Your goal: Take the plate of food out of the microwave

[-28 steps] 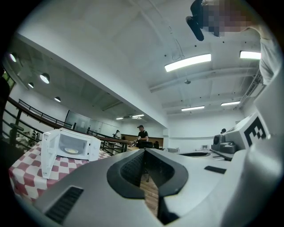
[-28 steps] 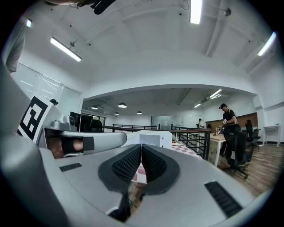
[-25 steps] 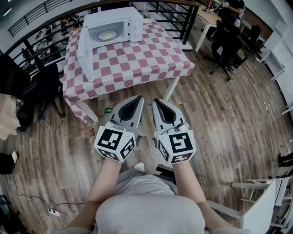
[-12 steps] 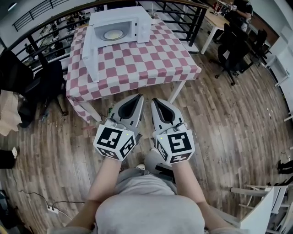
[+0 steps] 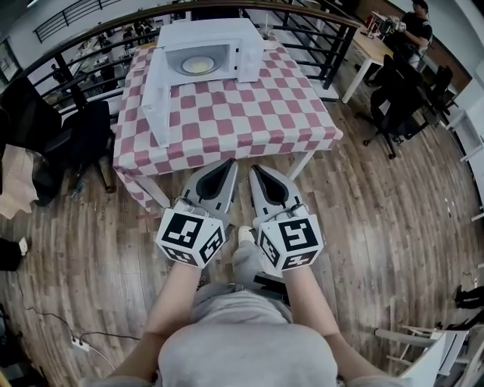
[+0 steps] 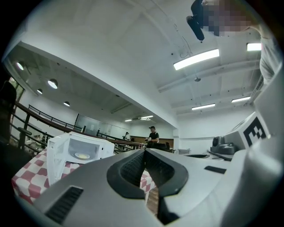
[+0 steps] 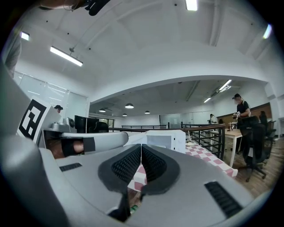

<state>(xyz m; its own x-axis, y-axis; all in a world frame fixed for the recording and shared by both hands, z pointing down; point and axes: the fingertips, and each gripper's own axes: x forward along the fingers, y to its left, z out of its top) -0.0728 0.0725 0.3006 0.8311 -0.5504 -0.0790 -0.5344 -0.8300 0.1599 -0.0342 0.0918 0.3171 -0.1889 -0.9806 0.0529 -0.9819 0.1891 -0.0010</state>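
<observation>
A white microwave [image 5: 215, 49] stands at the far end of a table with a red-and-white checked cloth [image 5: 227, 113]. Its door [image 5: 155, 98] hangs open to the left. Inside lies a plate of yellowish food [image 5: 197, 66], also seen as the plate [image 6: 83, 155] in the left gripper view. My left gripper [image 5: 229, 164] and right gripper [image 5: 255, 169] are held side by side over the wooden floor, just short of the table's near edge. Both are shut with nothing between the jaws. The microwave [image 7: 165, 139] shows beyond the right gripper's jaws.
A black railing [image 5: 318, 30] runs behind the table. A dark chair [image 5: 79, 136] stands left of the table, office chairs [image 5: 404, 98] and a desk with a seated person [image 5: 416, 23] at the right. A power strip and cable [image 5: 76, 342] lie on the floor at lower left.
The table and microwave have come nearer and lower in the head view as I walk toward them. Both grippers keep the same pose, shut and side by side.
</observation>
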